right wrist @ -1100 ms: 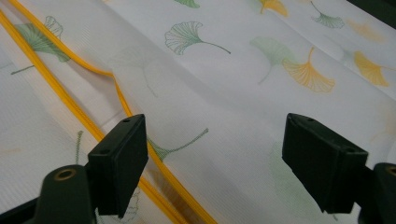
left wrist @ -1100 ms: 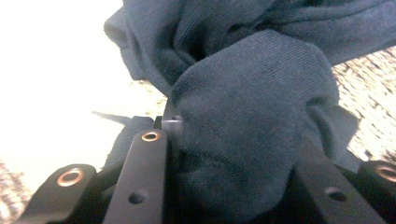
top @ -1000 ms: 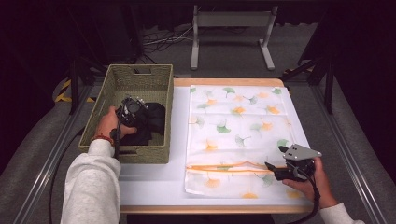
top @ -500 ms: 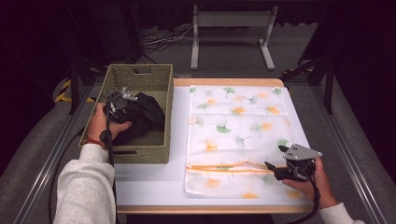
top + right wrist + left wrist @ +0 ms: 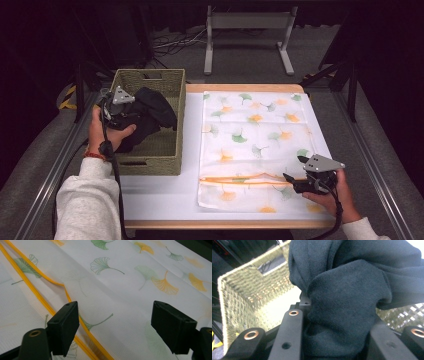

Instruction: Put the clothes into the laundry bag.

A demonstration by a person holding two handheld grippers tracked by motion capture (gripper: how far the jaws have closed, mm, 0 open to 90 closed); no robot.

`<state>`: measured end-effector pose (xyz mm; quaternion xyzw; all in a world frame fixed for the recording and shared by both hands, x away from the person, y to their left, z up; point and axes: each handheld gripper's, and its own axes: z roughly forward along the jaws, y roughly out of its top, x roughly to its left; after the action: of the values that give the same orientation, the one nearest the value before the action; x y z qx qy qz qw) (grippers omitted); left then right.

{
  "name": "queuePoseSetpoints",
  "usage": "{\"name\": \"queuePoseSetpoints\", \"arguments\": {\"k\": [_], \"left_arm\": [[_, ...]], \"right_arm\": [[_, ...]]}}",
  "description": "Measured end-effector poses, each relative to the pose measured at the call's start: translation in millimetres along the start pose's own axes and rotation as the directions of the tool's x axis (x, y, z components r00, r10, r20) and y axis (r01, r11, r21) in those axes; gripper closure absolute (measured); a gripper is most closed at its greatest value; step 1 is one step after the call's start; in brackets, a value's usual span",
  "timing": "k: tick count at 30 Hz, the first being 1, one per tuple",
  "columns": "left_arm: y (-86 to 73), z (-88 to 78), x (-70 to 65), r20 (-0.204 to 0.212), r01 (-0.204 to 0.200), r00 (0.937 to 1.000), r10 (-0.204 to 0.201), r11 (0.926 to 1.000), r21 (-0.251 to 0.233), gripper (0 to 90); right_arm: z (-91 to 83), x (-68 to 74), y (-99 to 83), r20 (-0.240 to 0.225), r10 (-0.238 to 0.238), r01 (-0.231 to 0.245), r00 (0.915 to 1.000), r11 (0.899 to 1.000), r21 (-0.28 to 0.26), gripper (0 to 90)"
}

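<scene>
A dark garment (image 5: 150, 112) hangs lifted over the woven basket (image 5: 165, 150) at the table's left, bunched in my left gripper (image 5: 131, 111), which is shut on it. In the left gripper view the dark garment (image 5: 352, 302) bulges between the black jaws, with the basket's woven wall (image 5: 242, 297) behind. A white mesh laundry bag (image 5: 255, 145) printed with ginkgo leaves lies flat on the table, its orange zipper (image 5: 240, 179) running near the front. My right gripper (image 5: 292, 181) rests open at the bag's front right, jaws over the bag (image 5: 117, 290) and the zipper (image 5: 60, 292).
The white table top (image 5: 160, 192) has a wooden front edge. A metal stand (image 5: 247, 30) and cables lie on the floor beyond the table. Rails run along both sides of the table.
My left gripper has risen and drawn back toward the basket's left side, lifting the dark garment out of the basket's bottom. The right gripper has stayed in place.
</scene>
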<state>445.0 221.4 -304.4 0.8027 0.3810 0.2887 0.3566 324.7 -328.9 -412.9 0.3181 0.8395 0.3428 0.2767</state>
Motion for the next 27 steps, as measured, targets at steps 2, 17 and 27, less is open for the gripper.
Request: {"name": "queuePoseSetpoints", "arguments": {"k": [2, 17, 27], "left_arm": [[1.2, -2.7, -0.7, 0.000, 0.005, 1.0000, -0.005, 0.9999, -0.013, 69.9], [17.2, -26.4, -14.0, 0.023, -0.003, 0.9997, 0.006, 0.9937, -0.112, 70.0], [32.6, -33.5, -29.0, 0.043, -0.038, 0.9981, 0.044, 0.9885, -0.146, 70.1]], "right_arm": [[-0.1, -0.2, 0.0, 0.000, 0.002, -0.002, 1.0000, 1.000, -0.001, 23.3], [-0.1, -0.4, 0.2, 0.002, 0.002, -0.002, 1.0000, 1.000, -0.003, 23.2], [-1.7, -0.7, 0.3, 0.003, 0.003, -0.003, 1.0000, 1.000, -0.006, 23.3]]}}
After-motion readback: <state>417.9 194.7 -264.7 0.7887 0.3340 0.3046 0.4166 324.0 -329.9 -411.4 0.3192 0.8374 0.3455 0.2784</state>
